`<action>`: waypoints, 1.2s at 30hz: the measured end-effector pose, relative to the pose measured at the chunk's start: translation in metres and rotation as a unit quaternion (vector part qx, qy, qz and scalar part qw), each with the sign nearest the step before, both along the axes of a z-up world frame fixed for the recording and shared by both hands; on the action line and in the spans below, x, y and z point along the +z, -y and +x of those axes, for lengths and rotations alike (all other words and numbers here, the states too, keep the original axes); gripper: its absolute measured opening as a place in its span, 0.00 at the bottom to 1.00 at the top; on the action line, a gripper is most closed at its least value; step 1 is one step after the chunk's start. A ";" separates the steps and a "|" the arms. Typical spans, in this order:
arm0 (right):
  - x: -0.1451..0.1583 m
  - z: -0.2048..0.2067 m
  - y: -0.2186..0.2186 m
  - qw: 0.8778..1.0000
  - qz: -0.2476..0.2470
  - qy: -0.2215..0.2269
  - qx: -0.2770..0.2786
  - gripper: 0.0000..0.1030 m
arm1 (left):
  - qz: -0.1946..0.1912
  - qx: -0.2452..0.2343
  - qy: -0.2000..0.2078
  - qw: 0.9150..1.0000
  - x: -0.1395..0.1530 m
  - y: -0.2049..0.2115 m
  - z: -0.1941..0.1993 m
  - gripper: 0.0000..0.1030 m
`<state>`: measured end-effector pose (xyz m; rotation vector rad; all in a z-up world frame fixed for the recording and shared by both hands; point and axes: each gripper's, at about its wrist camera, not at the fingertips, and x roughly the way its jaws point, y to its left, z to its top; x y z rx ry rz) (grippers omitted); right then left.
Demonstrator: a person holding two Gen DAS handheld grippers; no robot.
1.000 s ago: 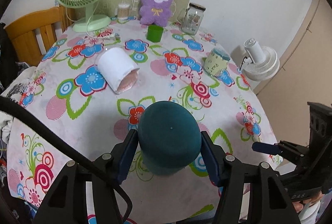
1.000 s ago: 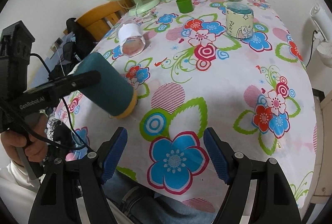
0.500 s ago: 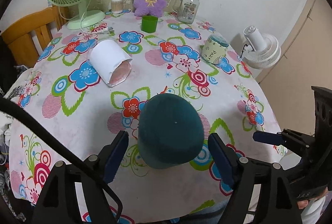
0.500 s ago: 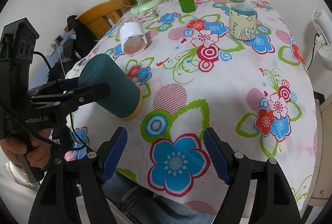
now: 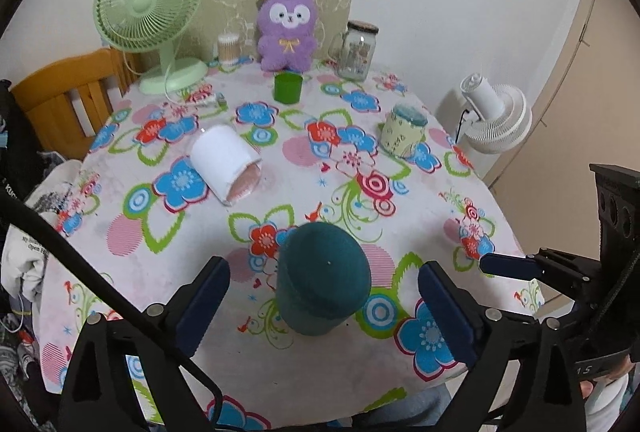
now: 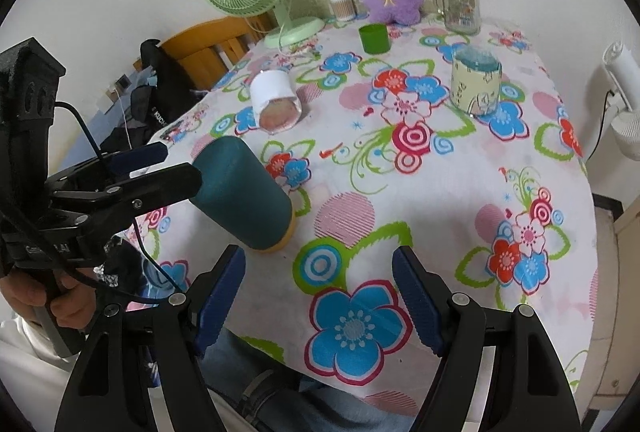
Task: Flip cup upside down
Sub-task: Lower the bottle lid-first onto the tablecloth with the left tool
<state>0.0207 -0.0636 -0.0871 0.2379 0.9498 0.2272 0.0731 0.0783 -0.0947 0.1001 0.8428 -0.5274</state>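
A dark teal cup (image 5: 324, 280) stands mouth down on the flowered tablecloth (image 5: 280, 192) near the front edge, closed base up. The right wrist view shows the same cup (image 6: 244, 196) with its yellow rim on the cloth. My left gripper (image 5: 323, 268) is open, its blue pads (image 5: 204, 302) wide apart on either side of the cup and not touching it. From the right wrist view the left gripper (image 6: 176, 166) sits just behind the cup's base, held by a hand. My right gripper (image 6: 318, 260) is open and empty over the table's front edge, to the right of the cup.
A white cup (image 5: 226, 164) lies on its side mid-table. Further back stand a cream mug (image 5: 403, 130), a small green cup (image 5: 287, 87), a glass jar (image 5: 357, 50), a purple plush (image 5: 286, 28) and a green fan (image 5: 150, 4). A wooden chair (image 5: 60, 100) is at the left.
My left gripper, shut on the teal cup a second ago, has opened and drawn back. The cup stays mouth down on the cloth. The right gripper has hardly moved.
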 end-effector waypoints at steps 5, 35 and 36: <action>0.011 -0.001 -0.004 1.000 -0.004 0.010 0.000 0.76 | -0.002 0.004 0.021 1.000 0.012 -0.006 -0.005 0.97; 0.067 0.008 -0.050 0.994 -0.055 0.097 -0.005 0.76 | -0.017 0.031 0.071 0.997 0.034 -0.047 0.001 1.00; 0.067 0.009 -0.050 0.994 -0.054 0.096 -0.005 0.76 | -0.017 0.032 0.074 0.997 0.034 -0.048 0.001 1.00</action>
